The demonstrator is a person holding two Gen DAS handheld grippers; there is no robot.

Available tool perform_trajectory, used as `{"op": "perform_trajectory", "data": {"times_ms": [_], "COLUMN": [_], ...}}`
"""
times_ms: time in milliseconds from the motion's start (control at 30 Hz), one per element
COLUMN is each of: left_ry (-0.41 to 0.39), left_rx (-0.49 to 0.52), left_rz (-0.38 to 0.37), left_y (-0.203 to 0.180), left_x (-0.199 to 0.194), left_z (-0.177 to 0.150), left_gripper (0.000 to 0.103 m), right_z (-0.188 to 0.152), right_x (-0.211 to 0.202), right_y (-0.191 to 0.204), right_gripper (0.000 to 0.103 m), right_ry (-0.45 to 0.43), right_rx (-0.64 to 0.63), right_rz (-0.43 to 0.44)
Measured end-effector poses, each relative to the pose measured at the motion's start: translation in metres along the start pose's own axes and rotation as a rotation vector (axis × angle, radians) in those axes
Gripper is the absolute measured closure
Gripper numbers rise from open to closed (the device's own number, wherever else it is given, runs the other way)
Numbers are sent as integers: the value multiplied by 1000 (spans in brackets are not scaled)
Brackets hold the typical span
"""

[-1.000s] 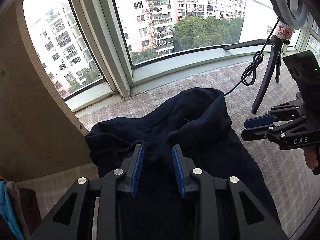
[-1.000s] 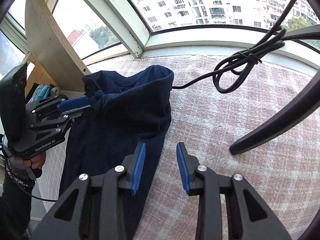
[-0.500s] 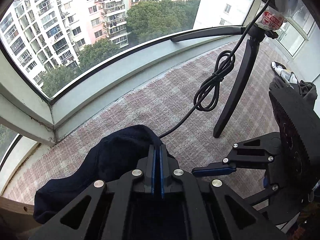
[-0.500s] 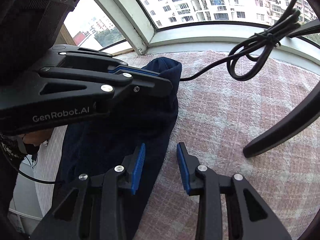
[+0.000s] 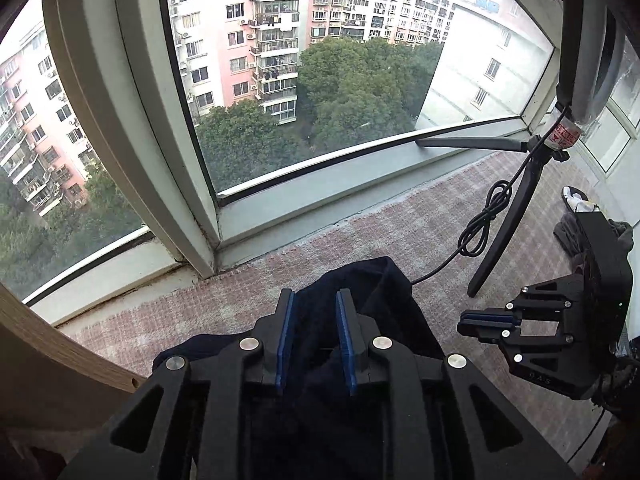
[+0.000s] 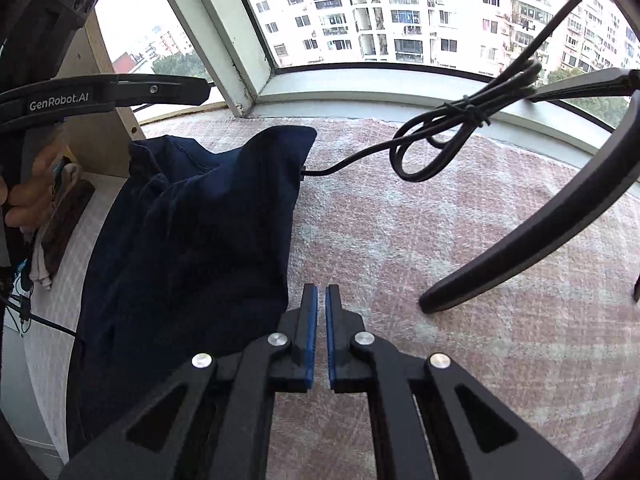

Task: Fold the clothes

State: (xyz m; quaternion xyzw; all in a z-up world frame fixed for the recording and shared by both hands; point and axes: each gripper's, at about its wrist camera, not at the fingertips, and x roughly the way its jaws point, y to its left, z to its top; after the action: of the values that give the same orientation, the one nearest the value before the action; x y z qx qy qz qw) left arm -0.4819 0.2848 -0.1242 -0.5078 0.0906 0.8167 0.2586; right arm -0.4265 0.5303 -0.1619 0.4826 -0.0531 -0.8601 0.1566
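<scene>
Both grippers flank your shirt (image 6: 192, 240), long axis toward 12: left gripper (image 5: 314, 340) gapes directly over it, right gripper (image 6: 321, 336), nearly closed and empty, has its edge at 9.

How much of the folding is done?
Not much yet. The navy garment lies rumpled on the checked mat, with no neat fold showing. The left gripper hangs above it, jaws open, holding nothing. The right gripper sits at its edge, jaws nearly shut and empty. Smoothing and folding are left.
</scene>
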Motion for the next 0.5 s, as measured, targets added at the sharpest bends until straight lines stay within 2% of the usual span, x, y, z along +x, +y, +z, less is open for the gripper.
{"op": "perform_trajectory", "data": {"times_ms": [100,167,200,267,300,333,400,500], "left_ry": [17,28,34,45,47,46,38,16], "left_rx": [-1,-2,-2,-3,-14,-31,-76,-135], "left_rz": [9,16,19,25,43,60,73,81], "left_y": [4,7,8,11,13,16,20,18], "left_x": [-13,-21,-26,-34,-41,-49,-73,-114], "left_z": [-28,-46,-56,-74,-85,-95,-120,-160], "left_gripper": [83,83,83,83,83,83,83,83], "right_z": [19,35,41,41,39,40,42,39], "right_x": [-6,16,28,58,68,67,57,28], "right_y": [9,31,39,61,62,56,44,45], "right_gripper": [88,79,78,80,80,83,84,82], "right_ry": [-51,-6,19,69,89,90,87,79], "right_rx": [-28,-102,-140,-204,-223,-220,-186,-140], "right_rz": [122,226,272,191,60,12,19,121]}}
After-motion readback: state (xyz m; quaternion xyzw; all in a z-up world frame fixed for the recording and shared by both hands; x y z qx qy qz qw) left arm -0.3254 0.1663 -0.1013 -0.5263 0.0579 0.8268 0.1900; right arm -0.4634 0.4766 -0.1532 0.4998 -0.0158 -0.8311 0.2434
